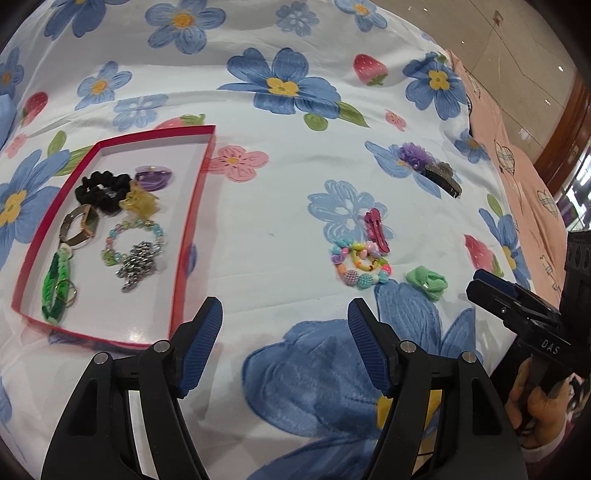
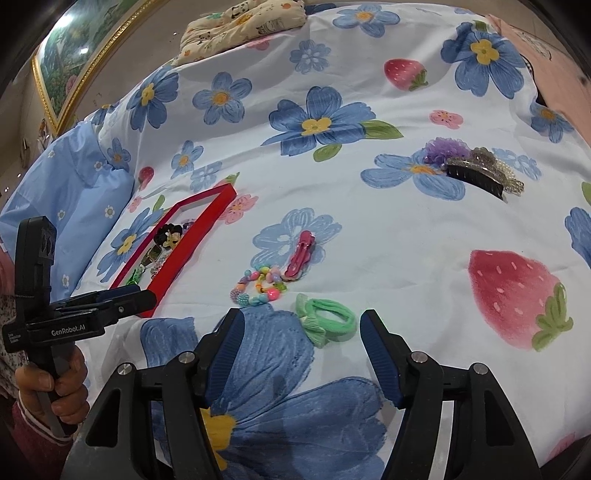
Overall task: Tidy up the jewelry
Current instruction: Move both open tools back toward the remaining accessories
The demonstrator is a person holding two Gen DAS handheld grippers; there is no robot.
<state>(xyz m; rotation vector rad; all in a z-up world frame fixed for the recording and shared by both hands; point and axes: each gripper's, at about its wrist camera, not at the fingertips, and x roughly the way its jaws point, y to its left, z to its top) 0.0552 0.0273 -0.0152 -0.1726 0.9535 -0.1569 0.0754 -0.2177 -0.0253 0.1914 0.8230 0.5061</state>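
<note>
A red shallow box [image 1: 192, 206] [image 2: 192, 240] on the flowered sheet holds several pieces: a black scrunchie [image 1: 101, 190], yellow claw clip [image 1: 140, 201], watch [image 1: 79, 225], two bracelets and a green braided band [image 1: 55, 284]. Loose on the sheet lie a pink hair clip [image 1: 376, 230] [image 2: 300, 254], a colourful bead bracelet [image 1: 360, 267] [image 2: 260, 286], a green hair tie [image 1: 426, 282] [image 2: 327, 319], a purple flower piece [image 1: 415, 153] [image 2: 443, 149] and a black-and-crystal comb clip [image 1: 443, 177] [image 2: 480, 171]. My left gripper [image 1: 286, 317] is open and empty beside the box. My right gripper [image 2: 301, 328] is open, just short of the green hair tie.
A blue pillow [image 2: 74, 192] lies left of the box and a patterned cushion [image 2: 240, 26] at the far end. A pink blanket [image 1: 524, 173] covers the bed's right side. A framed picture [image 2: 74, 48] hangs on the wall.
</note>
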